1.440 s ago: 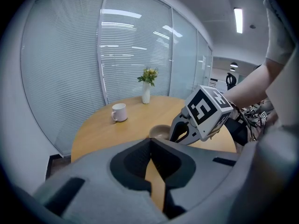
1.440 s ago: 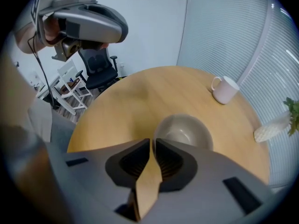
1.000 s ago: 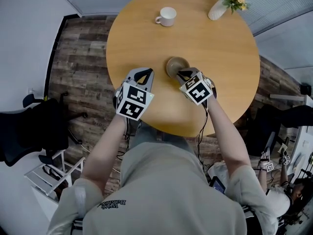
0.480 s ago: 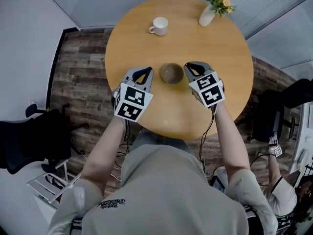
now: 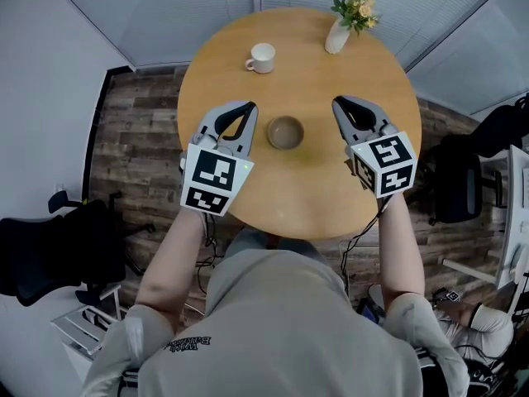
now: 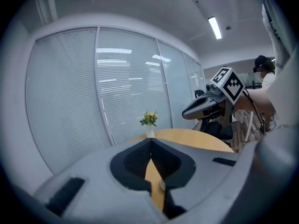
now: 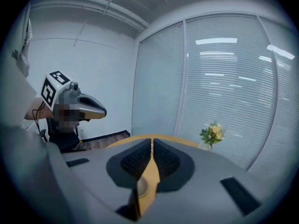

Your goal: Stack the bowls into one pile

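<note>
A brown bowl (image 5: 285,131) sits alone near the middle of the round wooden table (image 5: 314,188); I cannot tell whether it is one bowl or a nested pile. My left gripper (image 5: 249,106) hovers just left of it, jaws shut and empty. My right gripper (image 5: 339,102) is to the bowl's right, well apart from it, also shut on nothing. In the left gripper view the left gripper's (image 6: 150,143) jaws meet at the tips. The right gripper's (image 7: 152,141) jaws in its own view stand nearly touching, with a sliver of the bowl (image 7: 141,185) showing below them.
A white cup (image 5: 261,57) stands at the table's far left. A white vase with yellow flowers (image 5: 340,25) is at the far edge, seen also as the vase (image 6: 149,123) and the vase (image 7: 211,135). Office chairs (image 5: 459,180) and other people surround the table.
My right gripper has drawn away from the bowl's rim to the right. The left gripper has shifted slightly outward. The bowl stays where it was on the table.
</note>
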The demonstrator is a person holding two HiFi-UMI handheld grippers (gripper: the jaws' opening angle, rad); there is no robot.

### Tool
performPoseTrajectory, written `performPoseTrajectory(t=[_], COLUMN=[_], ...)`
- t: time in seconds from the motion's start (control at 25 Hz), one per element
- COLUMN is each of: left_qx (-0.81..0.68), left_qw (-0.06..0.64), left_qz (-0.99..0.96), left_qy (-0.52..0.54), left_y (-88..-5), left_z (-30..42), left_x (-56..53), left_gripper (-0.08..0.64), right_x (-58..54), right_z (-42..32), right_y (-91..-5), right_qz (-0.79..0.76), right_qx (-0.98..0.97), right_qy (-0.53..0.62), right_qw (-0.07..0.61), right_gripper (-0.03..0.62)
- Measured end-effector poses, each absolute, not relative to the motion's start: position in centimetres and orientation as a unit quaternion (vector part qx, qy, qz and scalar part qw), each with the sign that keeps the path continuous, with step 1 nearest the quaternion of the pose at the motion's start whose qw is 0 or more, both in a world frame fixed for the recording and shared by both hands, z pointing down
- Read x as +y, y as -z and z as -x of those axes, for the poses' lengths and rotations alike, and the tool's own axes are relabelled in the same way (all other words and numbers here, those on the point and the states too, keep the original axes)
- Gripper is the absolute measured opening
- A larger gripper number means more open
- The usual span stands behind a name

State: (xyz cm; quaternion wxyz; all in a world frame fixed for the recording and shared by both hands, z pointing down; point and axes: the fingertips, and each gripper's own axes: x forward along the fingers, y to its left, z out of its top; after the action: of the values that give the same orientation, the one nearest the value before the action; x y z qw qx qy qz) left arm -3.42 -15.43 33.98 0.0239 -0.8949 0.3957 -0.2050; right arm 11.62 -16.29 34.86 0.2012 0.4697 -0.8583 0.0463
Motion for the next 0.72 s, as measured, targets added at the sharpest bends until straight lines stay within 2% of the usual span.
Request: performPoseTrajectory(t=[0.56, 0.72], left_qx=[0.392, 0.398], left_qw=[0.093, 0.091], left_qz=[0.909, 0.908], left_qy=[0.105, 0.094], left_y=[-24.2, -23.4], left_z=[2.6, 2.5], left_x=[-11.2, -10.0], left_gripper=[0.02, 0.02], right_x=[-9.7, -7.9], right_z=[-14.5, -14.5], right_y=[-24.4, -23.3], right_qz=[-0.527, -0.526], right_qx=[-0.847, -0.849], right_qy=[0.004, -0.001], right_qw=[0.072, 0.047], right_gripper=[0.034, 0.034])
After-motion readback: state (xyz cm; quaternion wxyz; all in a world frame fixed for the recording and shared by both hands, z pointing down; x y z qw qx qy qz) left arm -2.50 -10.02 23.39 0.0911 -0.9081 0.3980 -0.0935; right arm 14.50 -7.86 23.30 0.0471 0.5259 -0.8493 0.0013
